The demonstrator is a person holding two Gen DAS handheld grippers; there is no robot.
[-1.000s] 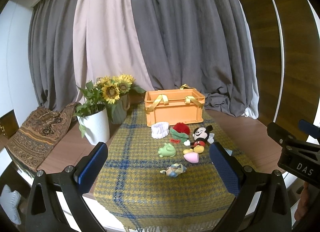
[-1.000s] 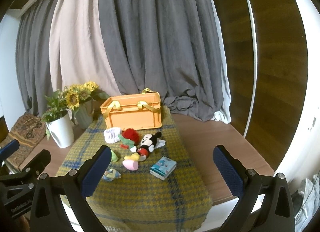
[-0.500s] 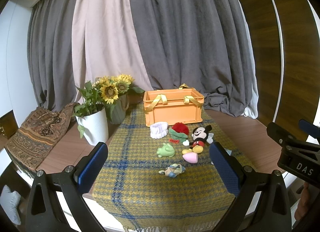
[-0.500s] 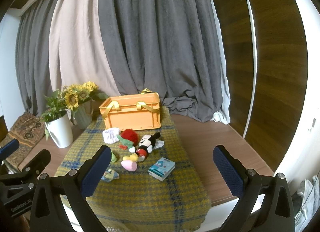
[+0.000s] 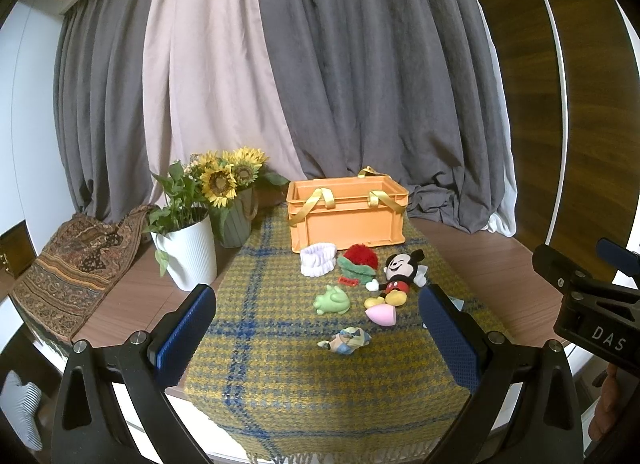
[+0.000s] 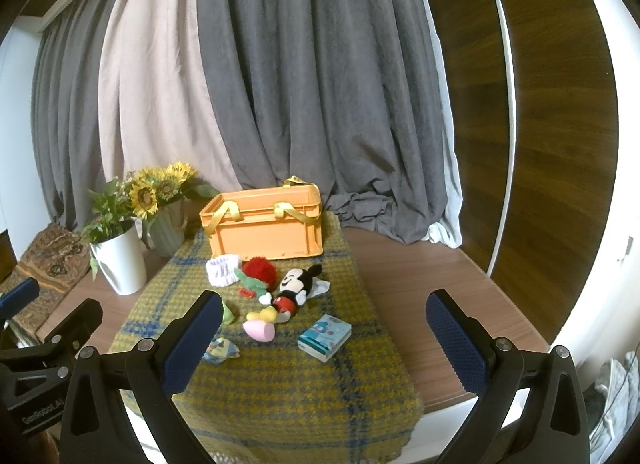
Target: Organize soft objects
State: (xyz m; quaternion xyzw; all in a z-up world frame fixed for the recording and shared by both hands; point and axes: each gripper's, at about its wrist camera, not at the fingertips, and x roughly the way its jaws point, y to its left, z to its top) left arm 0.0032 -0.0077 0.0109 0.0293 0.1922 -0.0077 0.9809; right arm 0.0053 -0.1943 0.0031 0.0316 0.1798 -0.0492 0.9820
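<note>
Left wrist view — left hand-held gripper [image 5: 318, 338] spread wide, holding nothing, above the plaid cloth [image 5: 260, 376] on the desk [image 5: 132, 300]; soft toys [image 5: 396, 276] lie just before the orange crate [image 5: 346, 215]. Right wrist view — right hand-held gripper [image 6: 324, 338] likewise wide and unladen; tissue pack [image 6: 324, 337] beside the toys.

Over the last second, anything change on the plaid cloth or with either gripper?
Barely anything. Both views drift slightly, so the left gripper and right gripper shifted a touch; both stay open and empty. Nothing was grasped or released. The orange plastic crate, black-and-red mouse plush, pink teardrop sponge, green squishy toy and light-blue tissue pack lie where they were on the yellow-and-blue plaid cloth.
</note>
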